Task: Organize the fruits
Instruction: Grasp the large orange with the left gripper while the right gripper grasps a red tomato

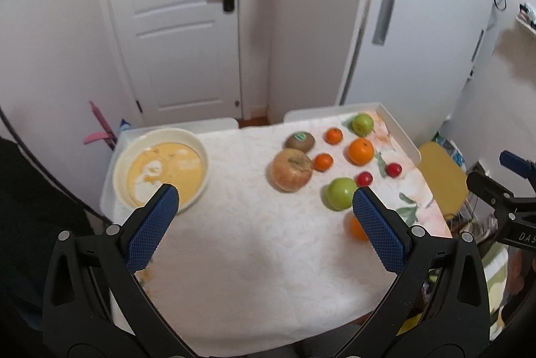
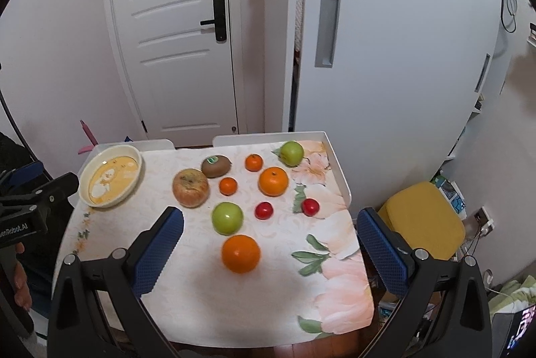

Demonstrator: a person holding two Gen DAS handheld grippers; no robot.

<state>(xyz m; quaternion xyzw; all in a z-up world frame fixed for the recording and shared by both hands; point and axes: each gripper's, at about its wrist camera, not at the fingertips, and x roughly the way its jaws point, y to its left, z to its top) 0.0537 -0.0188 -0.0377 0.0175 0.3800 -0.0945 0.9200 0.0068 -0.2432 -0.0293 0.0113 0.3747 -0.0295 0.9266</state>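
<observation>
Several fruits lie on the cloth-covered table (image 2: 201, 291): a near orange (image 2: 241, 253), a green apple (image 2: 227, 217), two small red fruits (image 2: 263, 210), a large reddish apple (image 2: 190, 187), a kiwi (image 2: 216, 166), two small tangerines (image 2: 228, 185), a bigger orange (image 2: 273, 181) and a far green apple (image 2: 291, 153). A cream bowl (image 2: 110, 176) with a yellow inside stands at the far left; it also shows in the left wrist view (image 1: 160, 168). My left gripper (image 1: 264, 195) is open and empty above the table. My right gripper (image 2: 269, 222) is open and empty above the near fruits.
A white raised rim (image 2: 338, 170) runs along the table's far and right edges. A yellow stool (image 2: 425, 220) stands to the right of the table. White doors (image 2: 174, 56) are behind it. The other gripper shows at the left edge of the right wrist view (image 2: 30, 207).
</observation>
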